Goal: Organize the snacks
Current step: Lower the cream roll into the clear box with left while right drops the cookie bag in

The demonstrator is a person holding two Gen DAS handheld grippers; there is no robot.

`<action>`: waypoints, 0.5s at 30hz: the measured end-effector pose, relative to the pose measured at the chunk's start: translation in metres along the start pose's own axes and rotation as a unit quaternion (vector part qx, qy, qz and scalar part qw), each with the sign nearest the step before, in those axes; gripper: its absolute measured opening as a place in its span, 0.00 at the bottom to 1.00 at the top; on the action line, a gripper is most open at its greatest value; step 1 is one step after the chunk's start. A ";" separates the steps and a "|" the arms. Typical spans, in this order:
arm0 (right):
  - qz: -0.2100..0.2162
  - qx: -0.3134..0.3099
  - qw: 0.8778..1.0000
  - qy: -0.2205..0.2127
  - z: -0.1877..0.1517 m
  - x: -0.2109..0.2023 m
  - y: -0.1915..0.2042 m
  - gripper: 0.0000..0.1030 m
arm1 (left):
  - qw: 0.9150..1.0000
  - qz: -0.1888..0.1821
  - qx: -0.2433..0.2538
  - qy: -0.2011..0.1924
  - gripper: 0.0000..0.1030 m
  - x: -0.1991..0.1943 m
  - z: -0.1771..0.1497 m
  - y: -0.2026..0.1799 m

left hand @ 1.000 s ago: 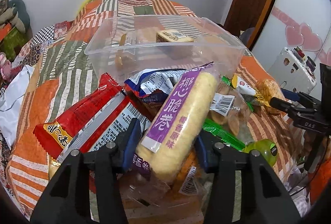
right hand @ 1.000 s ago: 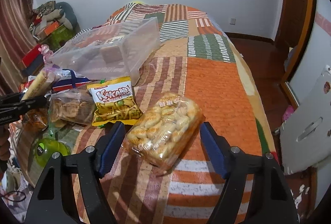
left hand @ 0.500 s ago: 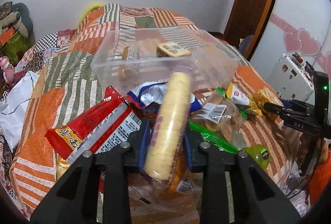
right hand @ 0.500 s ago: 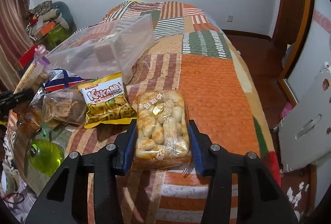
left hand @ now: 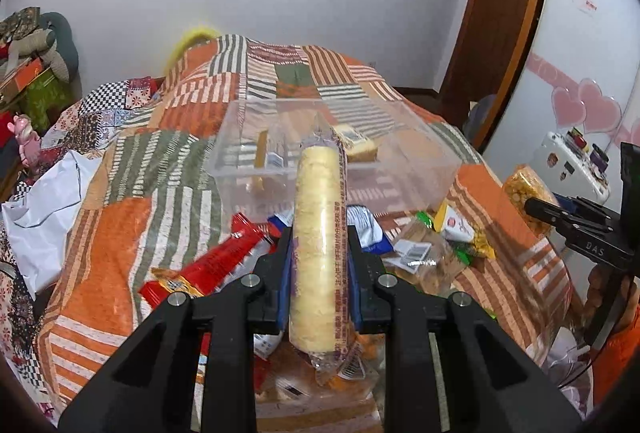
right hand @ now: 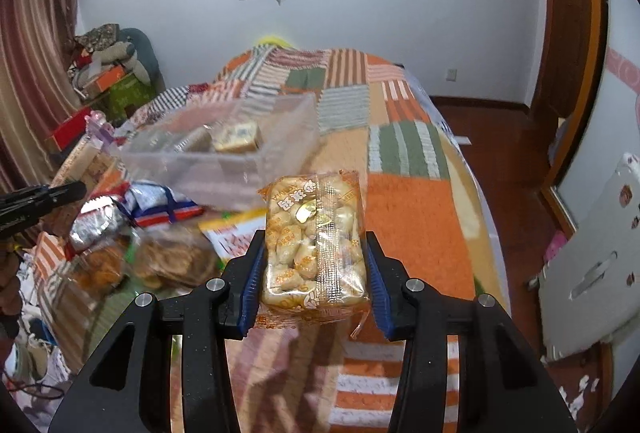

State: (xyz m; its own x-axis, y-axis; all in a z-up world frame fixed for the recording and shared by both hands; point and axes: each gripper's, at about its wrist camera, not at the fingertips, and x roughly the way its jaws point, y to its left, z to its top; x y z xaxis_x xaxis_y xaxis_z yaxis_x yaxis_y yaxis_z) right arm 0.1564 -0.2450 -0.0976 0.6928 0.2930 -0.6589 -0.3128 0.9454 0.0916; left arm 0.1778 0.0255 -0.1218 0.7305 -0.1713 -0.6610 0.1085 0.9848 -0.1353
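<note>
Patchwork-covered bed (left hand: 160, 169) carries one clear bin (left hand: 400, 169) at its far middle, snacks heaped nearer. I judge both packs should travel level over its rim before release. My left gripper (left hand: 319, 265) pinches one long wafer roll (left hand: 318, 233); my right gripper (right hand: 316, 269) pinches one biscuit pack (right hand: 314, 241), both held clear above the bed.

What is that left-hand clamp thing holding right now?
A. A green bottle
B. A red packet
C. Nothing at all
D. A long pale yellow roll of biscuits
D: the left gripper is shut on the long roll of biscuits, its blue pads pressing both sides, above the snack pile.
</note>
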 end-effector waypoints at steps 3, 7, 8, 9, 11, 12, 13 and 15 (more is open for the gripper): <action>0.006 -0.005 1.000 -0.012 0.009 0.001 0.006 0.41 | 1.000 0.003 -0.003 -0.008 0.22 -0.003 0.007 0.003; 0.018 -0.007 0.999 -0.027 0.021 0.005 0.016 0.41 | 1.000 0.004 -0.004 -0.020 0.22 -0.006 0.020 0.005; 0.021 -0.008 0.999 -0.031 0.024 0.006 0.018 0.41 | 1.000 0.003 -0.004 -0.025 0.22 -0.007 0.024 0.004; 0.024 -0.008 0.999 -0.033 0.027 0.008 0.021 0.41 | 1.000 0.003 -0.003 -0.029 0.22 -0.007 0.027 0.004; 0.031 -0.009 0.999 -0.038 0.033 0.011 0.024 0.41 | 0.999 0.002 -0.001 -0.035 0.22 -0.007 0.034 0.002; 0.034 -0.009 0.999 -0.041 0.035 0.012 0.025 0.41 | 0.999 0.001 -0.001 -0.037 0.22 -0.006 0.037 0.001; 0.037 -0.010 0.998 -0.043 0.037 0.014 0.026 0.41 | 0.999 -0.001 -0.001 -0.040 0.22 -0.005 0.041 0.001; 0.043 -0.009 0.998 -0.047 0.042 0.016 0.028 0.41 | 0.999 -0.003 -0.002 -0.043 0.22 -0.001 0.048 -0.002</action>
State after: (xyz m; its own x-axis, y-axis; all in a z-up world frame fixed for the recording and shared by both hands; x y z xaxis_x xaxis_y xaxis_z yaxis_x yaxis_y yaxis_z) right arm 0.1863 -0.2073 -0.0744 0.7210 0.3852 -0.5761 -0.3837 0.9141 0.1310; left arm 0.2094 0.0253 -0.0855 0.7855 -0.1748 -0.5937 0.1111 0.9835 -0.1426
